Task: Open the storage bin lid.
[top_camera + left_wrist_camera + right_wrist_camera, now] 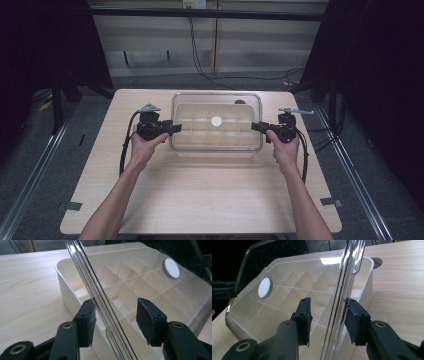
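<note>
A cream tray (216,151) divided into several compartments stands in the middle of the wooden table (200,190). A clear lid (200,107) with a white round disc (216,121) lies over it. My left gripper (177,128) is at the lid's left edge. In the left gripper view the lid's rim (85,270) runs between the jaws of my left gripper (116,307): one pad is at the rim, the other stands apart. My right gripper (254,126) is at the lid's right edge. There my right gripper (327,305) straddles the rim (348,270) with a gap at one pad.
A small dark round thing (240,102) lies on the table by the tray's far right corner. Black cables (200,60) run along the floor behind the table. Metal rails (35,165) flank the table on both sides.
</note>
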`<state>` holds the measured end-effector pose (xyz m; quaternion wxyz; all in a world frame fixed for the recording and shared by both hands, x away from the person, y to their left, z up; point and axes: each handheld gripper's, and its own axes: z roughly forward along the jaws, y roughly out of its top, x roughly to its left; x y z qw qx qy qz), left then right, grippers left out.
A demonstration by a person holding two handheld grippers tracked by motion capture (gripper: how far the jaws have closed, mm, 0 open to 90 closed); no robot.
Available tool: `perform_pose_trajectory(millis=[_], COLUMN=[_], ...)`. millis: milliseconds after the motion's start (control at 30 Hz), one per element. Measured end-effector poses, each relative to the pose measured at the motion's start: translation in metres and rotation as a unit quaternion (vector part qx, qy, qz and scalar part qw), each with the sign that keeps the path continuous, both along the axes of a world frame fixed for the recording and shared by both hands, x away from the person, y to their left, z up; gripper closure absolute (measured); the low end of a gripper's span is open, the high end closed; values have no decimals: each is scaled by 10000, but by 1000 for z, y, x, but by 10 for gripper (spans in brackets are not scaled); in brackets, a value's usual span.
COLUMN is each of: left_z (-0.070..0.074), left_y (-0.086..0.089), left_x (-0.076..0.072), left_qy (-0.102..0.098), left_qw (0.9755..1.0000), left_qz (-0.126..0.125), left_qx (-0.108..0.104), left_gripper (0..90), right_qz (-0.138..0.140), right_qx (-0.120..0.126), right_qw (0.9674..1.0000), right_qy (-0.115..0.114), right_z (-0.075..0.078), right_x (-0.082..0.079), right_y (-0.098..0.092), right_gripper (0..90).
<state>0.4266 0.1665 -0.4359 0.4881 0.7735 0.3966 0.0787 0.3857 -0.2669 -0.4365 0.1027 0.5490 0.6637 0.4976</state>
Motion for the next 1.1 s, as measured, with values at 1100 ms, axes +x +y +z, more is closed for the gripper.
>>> perform_pose_trajectory(millis=[1100], left_z=[8], left_y=[5], left_x=[-24], left_qy=[-301], left_qw=[9994], left_qz=[-145], left_qx=[-88], left_gripper=[654], right_qz=[-46], right_qx=[170], right_qw=[9993], right_qy=[-328], right_z=[7], right_x=[-24], right_y=[-5], right_gripper=[675])
